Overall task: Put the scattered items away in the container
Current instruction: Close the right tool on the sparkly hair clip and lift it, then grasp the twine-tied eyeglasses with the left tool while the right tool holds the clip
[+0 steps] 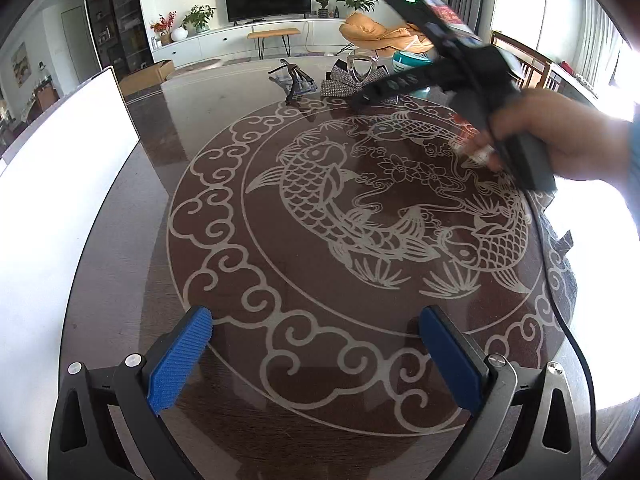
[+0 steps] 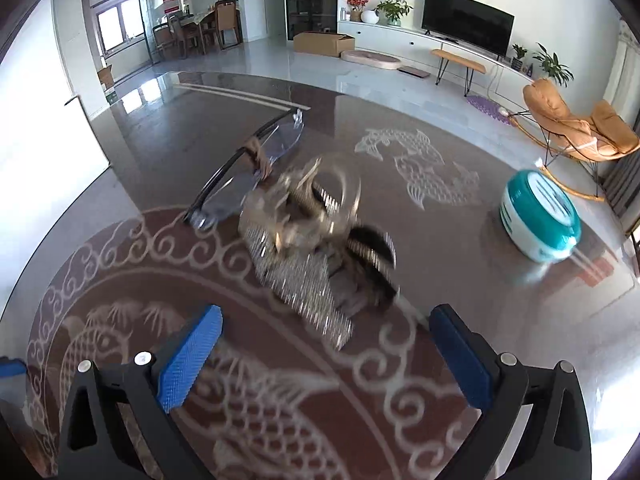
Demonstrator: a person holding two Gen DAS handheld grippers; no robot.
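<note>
**Rhinestone bow: entry for pick-up, risks and claw pose**

Rhinestone bow (image 2: 296,276): we list it directly ahead of the right claw (image 2: 326,354), just beyond the blue pads and roughly centred on the gap between them, lying on the dark table (image 2: 460,288). A clear hair clip (image 2: 340,196) sits touching its far side; we cannot tell whether the two are joined, as that view is blurred.

Glasses (image 2: 248,172): ahead and to the left of the right claw, touching or nearly touching the bow's far edge.

Teal round box (image 2: 540,216): ahead and well to the right of the right claw. We judge it the likely container, though its lid looks shut.

Risks, as we judge them:
- The bow is wide and floppy; a pinch on one wing could let the rest drag and sweep the glasses across the glass top.
- The clip may come up with the bow or drop off partway.
- Pads closing low could scrape the table.
- A shut lid would block the drop.

Pose, right claw: released, pads spread wide and holding nothing, tilted down toward the bow. From the left view, the person's right hand (image 1: 560,140) grips the handle, reaching forward over the table.

Pose, left claw (image 1: 316,356): released and bare, low over the koi pattern, with the items far ahead of it.
</note>
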